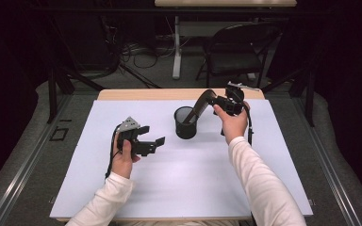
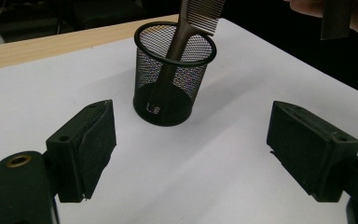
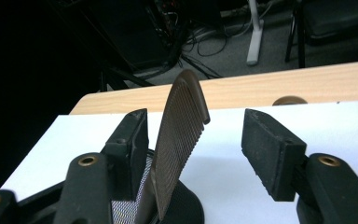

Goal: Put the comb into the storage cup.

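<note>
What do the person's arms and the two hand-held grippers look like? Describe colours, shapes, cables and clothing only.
Both arms wear long white sleeves. The left gripper is black, with two blocky jaws and brass-coloured screw eyes, a grey three-cornered plate on top and a black cable trailing from it. The right gripper is also black, with the same blocky jaws.

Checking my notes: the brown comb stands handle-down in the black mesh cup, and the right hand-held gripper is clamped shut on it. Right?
Not quite. The comb does stand handle-down in the mesh cup, but the right hand-held gripper is open; the right gripper view shows a gap beside the comb.
</note>
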`<state>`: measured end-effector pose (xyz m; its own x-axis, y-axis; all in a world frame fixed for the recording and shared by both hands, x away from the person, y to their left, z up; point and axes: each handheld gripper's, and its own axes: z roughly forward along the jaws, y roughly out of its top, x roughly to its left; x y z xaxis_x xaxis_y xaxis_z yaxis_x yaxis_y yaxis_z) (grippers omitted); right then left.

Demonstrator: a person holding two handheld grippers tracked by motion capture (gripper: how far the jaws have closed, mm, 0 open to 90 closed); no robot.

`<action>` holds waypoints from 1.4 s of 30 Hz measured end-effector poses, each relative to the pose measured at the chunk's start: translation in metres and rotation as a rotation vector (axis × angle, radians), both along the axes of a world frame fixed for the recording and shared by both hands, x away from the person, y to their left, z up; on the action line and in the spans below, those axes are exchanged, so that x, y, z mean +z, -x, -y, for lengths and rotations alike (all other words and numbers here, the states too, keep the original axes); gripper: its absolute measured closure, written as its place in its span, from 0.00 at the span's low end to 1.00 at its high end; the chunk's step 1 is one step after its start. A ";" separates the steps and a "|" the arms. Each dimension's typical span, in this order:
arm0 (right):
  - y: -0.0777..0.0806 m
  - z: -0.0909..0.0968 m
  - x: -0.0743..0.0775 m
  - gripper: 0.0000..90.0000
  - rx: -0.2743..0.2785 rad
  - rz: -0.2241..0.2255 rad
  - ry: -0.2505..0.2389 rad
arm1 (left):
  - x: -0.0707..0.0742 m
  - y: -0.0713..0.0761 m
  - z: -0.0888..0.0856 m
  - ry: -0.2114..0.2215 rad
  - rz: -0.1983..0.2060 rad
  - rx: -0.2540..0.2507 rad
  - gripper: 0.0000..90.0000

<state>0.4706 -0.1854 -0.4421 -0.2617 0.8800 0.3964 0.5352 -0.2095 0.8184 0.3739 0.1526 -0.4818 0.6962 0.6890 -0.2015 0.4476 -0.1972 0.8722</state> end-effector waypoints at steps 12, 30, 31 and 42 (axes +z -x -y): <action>0.014 0.006 0.010 0.41 0.027 0.046 0.053 | 0.000 0.000 -0.001 0.001 -0.001 -0.001 0.18; 0.041 0.010 0.029 0.33 0.035 0.098 0.157 | 0.010 0.001 -0.009 0.023 -0.006 0.003 0.18; 0.042 0.010 0.031 0.33 0.034 0.106 0.167 | 0.011 0.001 -0.009 0.022 -0.006 0.003 0.18; 0.058 0.008 0.041 0.25 0.091 0.122 0.217 | 0.025 0.000 -0.016 0.031 -0.013 0.000 0.18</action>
<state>0.4124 -0.1930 -0.4008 -0.3777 0.9118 0.1612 0.4380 0.0226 0.8987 0.3737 0.1687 -0.4565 0.6933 0.6823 -0.2319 0.4590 -0.1700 0.8720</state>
